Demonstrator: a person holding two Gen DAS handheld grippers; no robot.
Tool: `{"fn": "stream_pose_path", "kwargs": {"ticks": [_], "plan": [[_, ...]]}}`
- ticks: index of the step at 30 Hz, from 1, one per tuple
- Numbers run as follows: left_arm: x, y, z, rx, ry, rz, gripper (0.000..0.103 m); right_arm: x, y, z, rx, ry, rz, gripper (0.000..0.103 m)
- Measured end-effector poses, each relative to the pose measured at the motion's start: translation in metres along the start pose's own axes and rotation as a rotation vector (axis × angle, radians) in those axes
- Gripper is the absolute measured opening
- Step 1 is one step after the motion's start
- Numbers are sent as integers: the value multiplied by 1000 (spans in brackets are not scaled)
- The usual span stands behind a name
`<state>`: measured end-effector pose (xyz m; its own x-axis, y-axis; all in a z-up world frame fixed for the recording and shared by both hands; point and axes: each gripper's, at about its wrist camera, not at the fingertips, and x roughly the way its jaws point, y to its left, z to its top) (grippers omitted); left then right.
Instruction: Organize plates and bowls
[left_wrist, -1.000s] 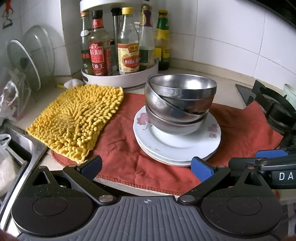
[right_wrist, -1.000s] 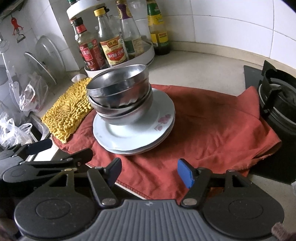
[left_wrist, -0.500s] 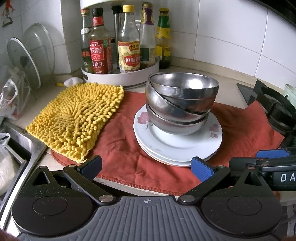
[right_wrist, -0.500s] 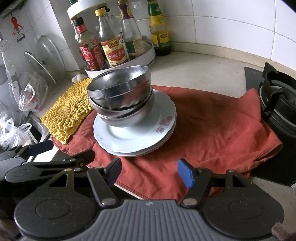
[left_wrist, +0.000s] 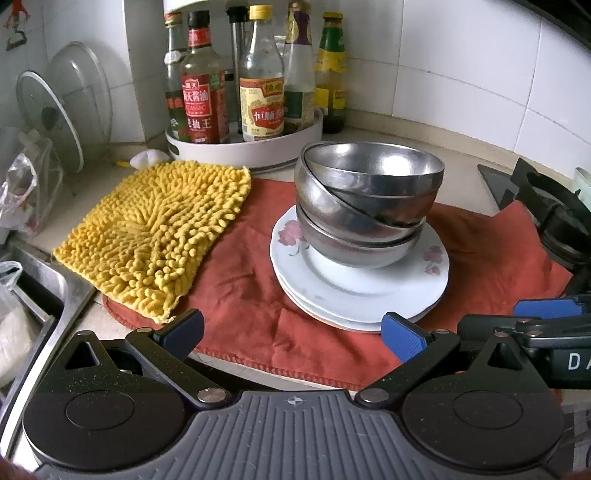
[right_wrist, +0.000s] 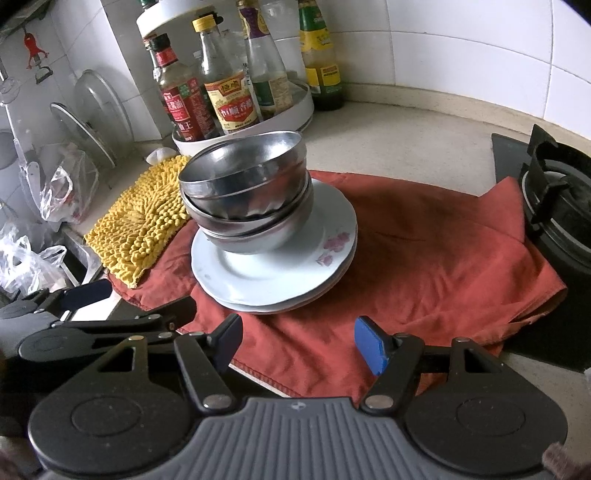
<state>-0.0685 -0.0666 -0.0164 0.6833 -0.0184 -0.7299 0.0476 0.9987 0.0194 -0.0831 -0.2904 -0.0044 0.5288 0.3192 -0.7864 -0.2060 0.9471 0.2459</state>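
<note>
While your left gripper (left_wrist: 291, 334) and right gripper (right_wrist: 297, 343) both gape wide and empty, the steel bowls (left_wrist: 365, 206) sit stacked, top one tilted, on white plates (left_wrist: 354, 291) at 12 o'clock, over the red cloth (right_wrist: 424, 236).

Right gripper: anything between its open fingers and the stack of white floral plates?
Only bare red cloth between the right gripper and the white floral plates, nothing else. Clearest in the right wrist view.

Both grippers are black, with round pivot discs and a ribbed grey base. The left gripper (left_wrist: 291, 332) and the right gripper (right_wrist: 299, 345) have blue pads. Silver screws pin the linkages.
</note>
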Motion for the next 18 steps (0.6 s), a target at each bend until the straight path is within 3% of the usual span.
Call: {"fn": "stream_pose_path", "kwargs": {"ticks": [18], "plan": [[5, 6, 2, -39, 24, -33, 103, 4, 1, 4, -2, -3, -6, 65]]}}
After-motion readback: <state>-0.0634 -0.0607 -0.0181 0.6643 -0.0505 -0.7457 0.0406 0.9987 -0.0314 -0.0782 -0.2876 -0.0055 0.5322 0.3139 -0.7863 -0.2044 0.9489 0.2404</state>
